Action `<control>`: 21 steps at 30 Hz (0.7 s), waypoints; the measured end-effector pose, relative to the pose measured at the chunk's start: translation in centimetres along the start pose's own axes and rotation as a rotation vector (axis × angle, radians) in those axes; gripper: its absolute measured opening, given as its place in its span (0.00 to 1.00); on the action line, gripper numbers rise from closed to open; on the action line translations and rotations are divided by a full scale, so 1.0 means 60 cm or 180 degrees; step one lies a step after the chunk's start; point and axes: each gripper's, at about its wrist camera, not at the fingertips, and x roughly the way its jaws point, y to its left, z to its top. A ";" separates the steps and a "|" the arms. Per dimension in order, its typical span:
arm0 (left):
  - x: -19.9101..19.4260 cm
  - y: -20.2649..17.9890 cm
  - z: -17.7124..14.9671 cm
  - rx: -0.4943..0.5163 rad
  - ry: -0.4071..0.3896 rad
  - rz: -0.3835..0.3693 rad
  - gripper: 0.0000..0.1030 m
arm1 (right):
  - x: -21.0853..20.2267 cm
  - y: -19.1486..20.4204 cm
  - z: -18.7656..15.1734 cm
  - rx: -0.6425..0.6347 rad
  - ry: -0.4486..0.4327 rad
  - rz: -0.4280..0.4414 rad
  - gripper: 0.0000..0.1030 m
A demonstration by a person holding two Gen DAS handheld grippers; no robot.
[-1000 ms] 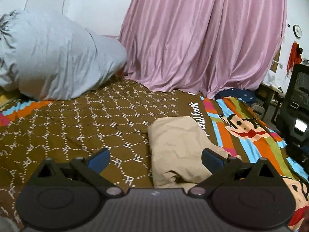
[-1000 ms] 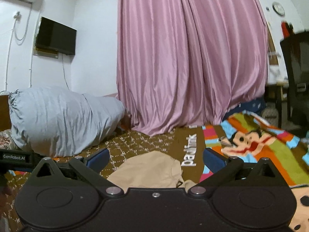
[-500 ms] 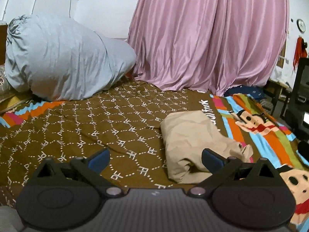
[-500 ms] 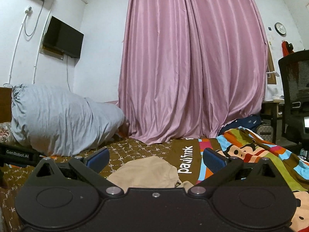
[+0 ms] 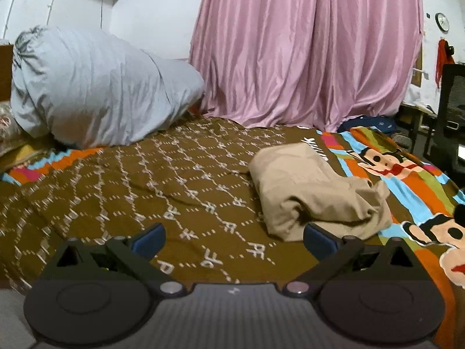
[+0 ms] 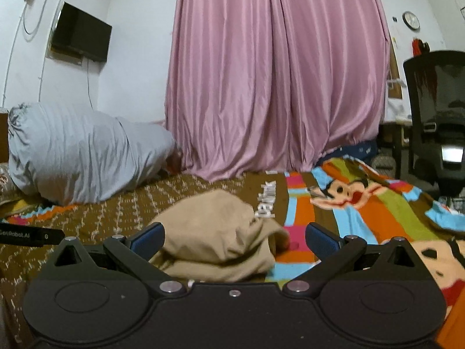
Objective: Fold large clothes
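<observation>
A beige garment [image 5: 311, 192] lies folded in a compact bundle on the brown patterned bedspread [image 5: 162, 192]; it also shows in the right wrist view [image 6: 215, 232]. My left gripper [image 5: 232, 240] is open and empty, above the bedspread, to the left of and nearer than the bundle. My right gripper [image 6: 235, 240] is open and empty, with the bundle just ahead between its spread fingers, not touching it. The left gripper's edge [image 6: 29, 235] shows at the left of the right wrist view.
A big grey bedding bag [image 5: 93, 93] sits at the bed's far left. A pink curtain [image 5: 305, 52] hangs behind. The colourful cartoon part of the bedspread [image 5: 401, 174] lies right. A black office chair [image 6: 436, 116] stands past the bed's right edge.
Both grippers have pulled back and away from the bundle. The left view now shows the bundle farther ahead and to the right. The garment lies still.
</observation>
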 end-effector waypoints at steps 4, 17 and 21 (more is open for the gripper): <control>0.017 0.001 -0.020 -0.0013 0.0121 -0.0085 1.00 | 0.027 0.000 -0.026 -0.0013 0.0218 -0.0024 0.99; 0.034 0.006 -0.035 0.0039 0.0184 0.0006 1.00 | 0.076 0.001 -0.050 0.0016 0.0533 -0.0007 0.99; 0.034 0.006 -0.036 0.0044 0.0179 0.0010 1.00 | 0.078 -0.001 -0.050 0.0029 0.0540 -0.0012 0.99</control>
